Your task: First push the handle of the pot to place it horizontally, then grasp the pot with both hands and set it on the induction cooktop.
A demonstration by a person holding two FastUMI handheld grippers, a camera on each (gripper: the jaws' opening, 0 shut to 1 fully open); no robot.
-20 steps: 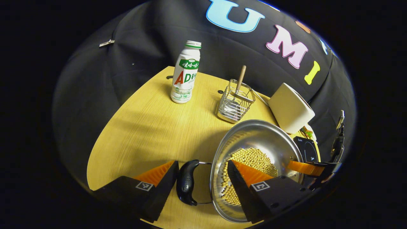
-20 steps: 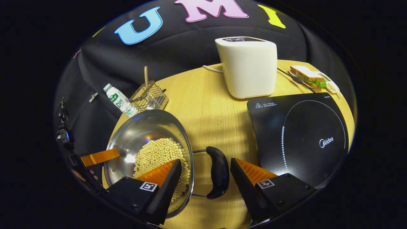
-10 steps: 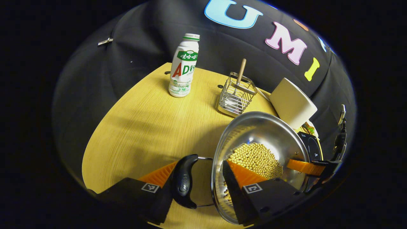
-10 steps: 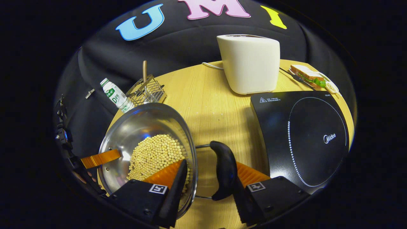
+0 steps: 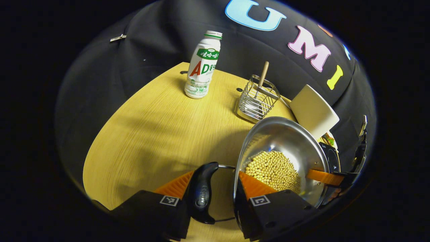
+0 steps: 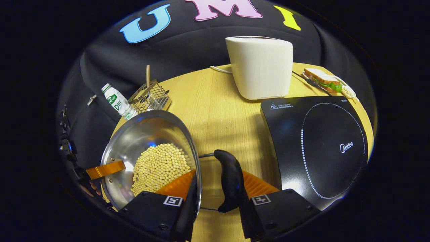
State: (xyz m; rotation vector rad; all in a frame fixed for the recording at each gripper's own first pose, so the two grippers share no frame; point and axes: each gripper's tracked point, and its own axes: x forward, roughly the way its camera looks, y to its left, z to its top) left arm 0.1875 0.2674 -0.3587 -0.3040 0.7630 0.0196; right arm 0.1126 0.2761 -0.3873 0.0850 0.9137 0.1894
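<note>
Left gripper (image 5: 215, 191): fingers straddle the pot's rim and its left black handle (image 5: 202, 192), closed in on both, one finger inside the bowl, the other against the handle.
Right gripper (image 6: 216, 190): same hold on the far side, one finger inside the rim, the other pressed to the right black handle (image 6: 229, 179).
Pot: shiny round steel pot (image 6: 147, 148) with a heap of pale yellow beans (image 6: 158, 164), gripped at both handles, to the left of the cooktop; I cannot tell whether it touches the table.
Table: light wooden tabletop (image 6: 218, 111).
Cooktop: flat black induction cooktop (image 6: 319, 148), just right of the pot's handle.
Further back: cream toaster (image 6: 258, 67), wire utensil basket (image 5: 257, 102), white drink bottle with green cap (image 5: 201, 69), sandwich on a plate (image 6: 324, 80).
</note>
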